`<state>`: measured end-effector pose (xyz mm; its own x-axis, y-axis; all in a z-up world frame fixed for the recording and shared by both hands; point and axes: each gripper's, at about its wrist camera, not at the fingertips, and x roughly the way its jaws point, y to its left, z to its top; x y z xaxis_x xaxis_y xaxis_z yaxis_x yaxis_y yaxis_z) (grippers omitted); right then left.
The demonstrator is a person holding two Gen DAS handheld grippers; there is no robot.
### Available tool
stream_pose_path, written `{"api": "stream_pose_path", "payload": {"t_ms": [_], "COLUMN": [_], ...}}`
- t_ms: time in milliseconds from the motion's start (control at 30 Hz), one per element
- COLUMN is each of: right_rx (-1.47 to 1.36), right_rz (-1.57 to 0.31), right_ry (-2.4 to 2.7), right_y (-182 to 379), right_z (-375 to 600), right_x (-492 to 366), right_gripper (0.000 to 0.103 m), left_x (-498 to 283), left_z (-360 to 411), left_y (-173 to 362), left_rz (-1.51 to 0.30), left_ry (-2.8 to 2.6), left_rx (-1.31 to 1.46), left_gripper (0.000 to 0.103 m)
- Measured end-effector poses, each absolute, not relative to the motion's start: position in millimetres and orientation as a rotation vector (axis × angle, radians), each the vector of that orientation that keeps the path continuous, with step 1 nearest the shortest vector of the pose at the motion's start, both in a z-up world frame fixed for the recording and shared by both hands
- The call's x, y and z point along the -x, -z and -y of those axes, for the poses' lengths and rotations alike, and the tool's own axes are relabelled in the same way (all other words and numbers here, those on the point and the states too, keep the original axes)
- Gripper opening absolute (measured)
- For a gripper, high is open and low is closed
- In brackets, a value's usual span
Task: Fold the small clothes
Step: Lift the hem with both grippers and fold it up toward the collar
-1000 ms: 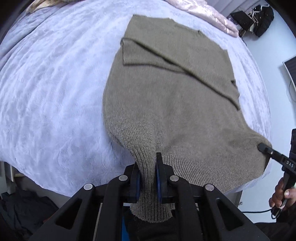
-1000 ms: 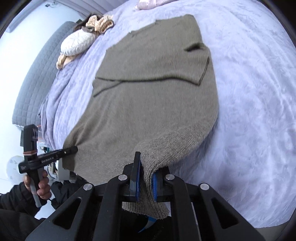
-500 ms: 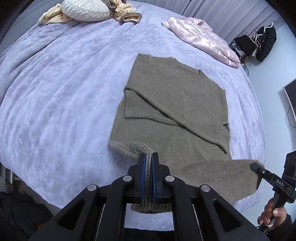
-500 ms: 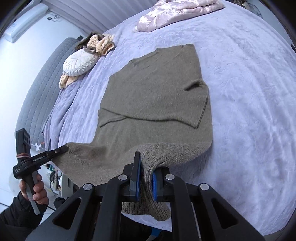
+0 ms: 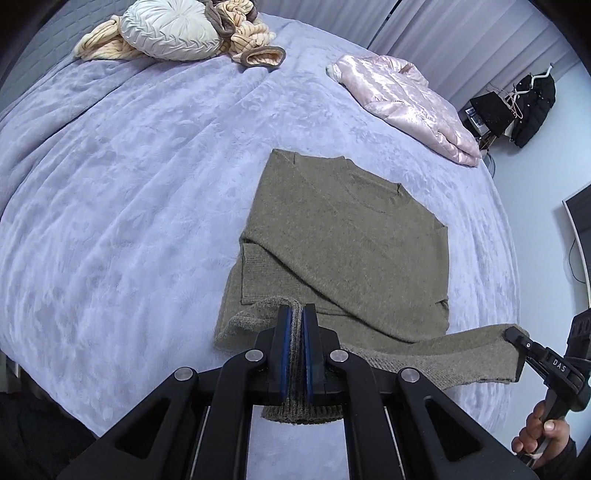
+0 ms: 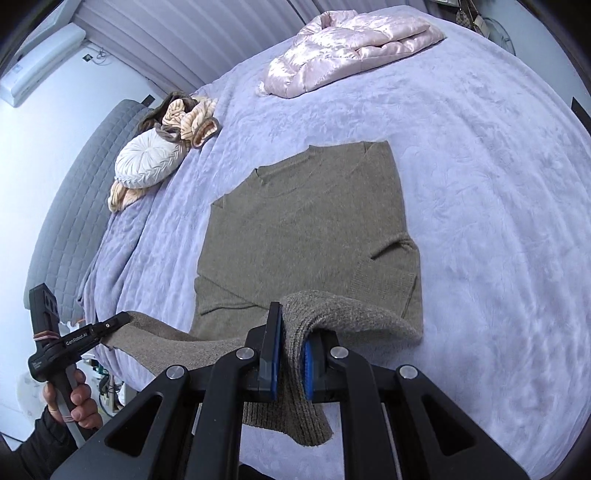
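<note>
An olive-brown knit sweater [image 5: 354,236] lies on the lavender bedspread [image 5: 129,192], collar away from me, sleeves folded across its body. It also shows in the right wrist view [image 6: 306,229]. My left gripper [image 5: 297,314] is shut on the left corner of the ribbed hem. My right gripper [image 6: 291,325] is shut on the right corner of the hem. Both hold the hem lifted above the bed, over the sweater's lower part. The right gripper appears in the left wrist view [image 5: 517,338]; the left gripper appears in the right wrist view [image 6: 122,317].
A pink quilted jacket [image 5: 406,99] lies at the far right of the bed. A white round cushion [image 5: 170,33] and a striped peach garment [image 5: 251,44] sit at the headboard end. Dark coats [image 5: 532,107] hang beyond the bed.
Both grippers have lifted the hem off the bed's near edge and carried it up and forward over the sweater. The sweater looks shorter and farther away now.
</note>
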<state>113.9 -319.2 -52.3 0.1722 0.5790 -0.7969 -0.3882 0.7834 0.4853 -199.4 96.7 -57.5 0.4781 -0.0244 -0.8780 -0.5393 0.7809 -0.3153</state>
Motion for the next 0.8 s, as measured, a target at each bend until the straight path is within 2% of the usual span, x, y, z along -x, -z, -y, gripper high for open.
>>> {"api": "stream_pose_path", "payload": {"t_ms": [800], "right_rx": [-0.209], "right_rz": [-1.277], "right_ry": [-0.558], "right_y": [61], "right_z": [268], "right_x": [-219], "right_gripper": [0.011], "left_x": [81], "left_z": [-124], "left_y": [72], "left_rz": [-1.108], "left_ry": [-0.367], "left_rx": [0.511], "left_gripper": [0.007]}}
